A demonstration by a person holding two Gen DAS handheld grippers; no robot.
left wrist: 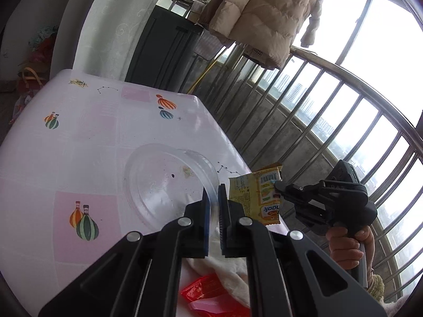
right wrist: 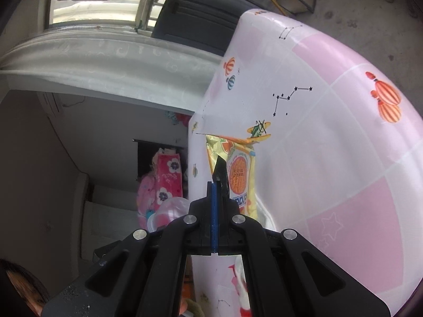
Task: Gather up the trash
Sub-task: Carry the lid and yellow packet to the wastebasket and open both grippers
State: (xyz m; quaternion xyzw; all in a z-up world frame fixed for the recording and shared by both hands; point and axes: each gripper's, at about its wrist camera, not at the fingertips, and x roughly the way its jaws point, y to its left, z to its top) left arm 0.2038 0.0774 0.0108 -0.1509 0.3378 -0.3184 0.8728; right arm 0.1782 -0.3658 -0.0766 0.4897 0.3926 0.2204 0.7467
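Your left gripper (left wrist: 213,194) is clamped on the near rim of the clear plastic bowl (left wrist: 169,182), which rests tilted on the patterned tablecloth (left wrist: 87,137). Your right gripper (right wrist: 218,177) is pinched together on the yellow snack wrapper (left wrist: 257,192), holding it by one edge just beside the bowl's rim and clear of the cloth.

The step in hand appears to be loading the wrapper into the bowl. Keep the bowl steady and its mouth facing the wrapper. Carry the wrapper fully over the rim before you release, since it hangs loosely and may catch. A red wrapper (left wrist: 203,288) and a crumpled tissue (left wrist: 224,269) lie under your left gripper, not yet collected.
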